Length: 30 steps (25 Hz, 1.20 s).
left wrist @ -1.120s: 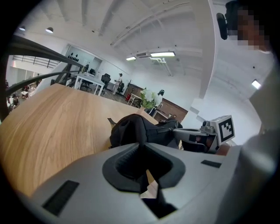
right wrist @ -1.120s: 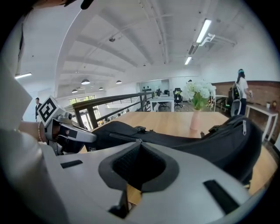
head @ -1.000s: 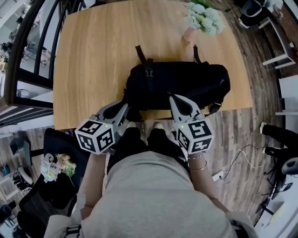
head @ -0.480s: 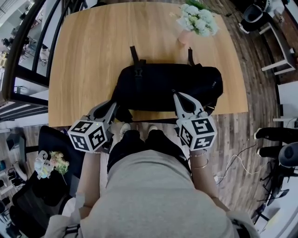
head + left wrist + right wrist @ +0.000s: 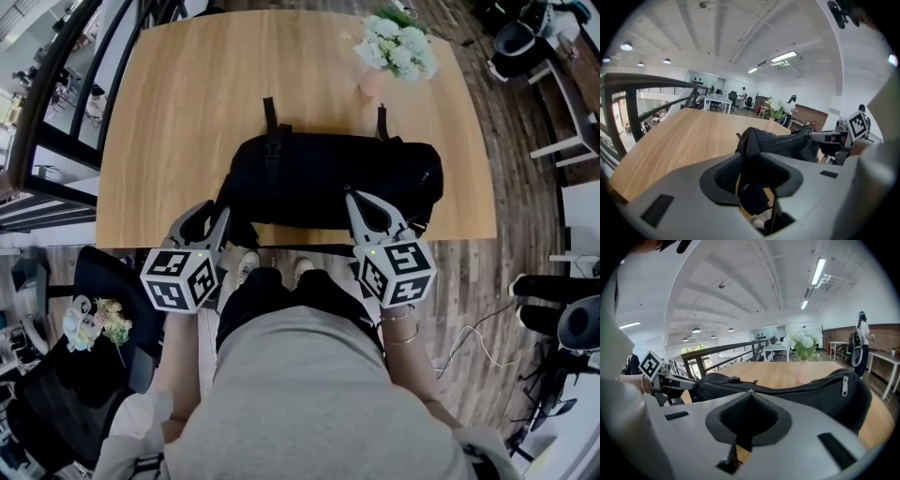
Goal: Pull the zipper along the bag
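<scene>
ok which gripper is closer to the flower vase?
Right. The right gripper is at the bag's front edge, directly across it from the vase. The left gripper, jaws just opened with bag fabric between them, is at the bag's left end, further off.

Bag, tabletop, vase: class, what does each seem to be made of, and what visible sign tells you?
Bag: black woven fabric, probably nylon; matte, it sags and creases.
Tabletop: light wood or wood-look laminate; grain lines, faint sheen.
Vase: smooth pinkish ceramic or glass; too small to tell.
</scene>
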### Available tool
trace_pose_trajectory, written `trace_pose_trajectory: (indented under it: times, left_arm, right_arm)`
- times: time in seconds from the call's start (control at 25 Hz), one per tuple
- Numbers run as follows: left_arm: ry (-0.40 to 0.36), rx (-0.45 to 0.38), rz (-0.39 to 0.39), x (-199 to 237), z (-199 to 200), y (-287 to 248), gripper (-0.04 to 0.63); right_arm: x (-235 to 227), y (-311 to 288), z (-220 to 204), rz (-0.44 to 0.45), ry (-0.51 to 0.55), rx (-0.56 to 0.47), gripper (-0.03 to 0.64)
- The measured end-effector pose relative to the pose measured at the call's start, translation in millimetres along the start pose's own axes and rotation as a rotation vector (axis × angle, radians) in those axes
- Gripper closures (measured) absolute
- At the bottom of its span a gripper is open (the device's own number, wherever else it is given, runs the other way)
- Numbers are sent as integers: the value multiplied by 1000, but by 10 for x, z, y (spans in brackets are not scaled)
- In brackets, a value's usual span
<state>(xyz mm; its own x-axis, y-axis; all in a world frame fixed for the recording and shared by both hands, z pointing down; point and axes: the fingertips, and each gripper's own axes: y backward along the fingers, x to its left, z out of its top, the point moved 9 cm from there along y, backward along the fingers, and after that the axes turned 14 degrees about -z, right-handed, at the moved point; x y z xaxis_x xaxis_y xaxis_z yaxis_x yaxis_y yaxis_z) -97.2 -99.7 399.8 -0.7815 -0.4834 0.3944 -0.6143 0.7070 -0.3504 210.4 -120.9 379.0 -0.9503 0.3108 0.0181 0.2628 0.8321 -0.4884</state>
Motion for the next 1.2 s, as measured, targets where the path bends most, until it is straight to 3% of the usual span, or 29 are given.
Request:
trace_pose_trajectory:
  times: [0.12, 0.32, 0.48, 0.88, 1.2]
  left_arm:
    - [-83, -9, 27, -83, 109, 18, 448]
    - [-239, 7, -4, -310, 354, -96, 431]
    - [-354, 41, -79, -569, 508, -350, 431]
    - [-509, 138, -338, -1144, 532, -947, 431]
    - [-749, 274, -381, -1404, 420, -1286, 433]
  right_arm:
    - [-5, 1, 3, 15, -3, -5, 606]
    - [-19, -3, 11, 29, -2, -23, 607]
    - [-54, -12, 42, 36, -2, -36, 607]
    - [-73, -2, 121, 51, -4, -59, 607]
    - [-108, 16, 150, 73, 20, -59, 607]
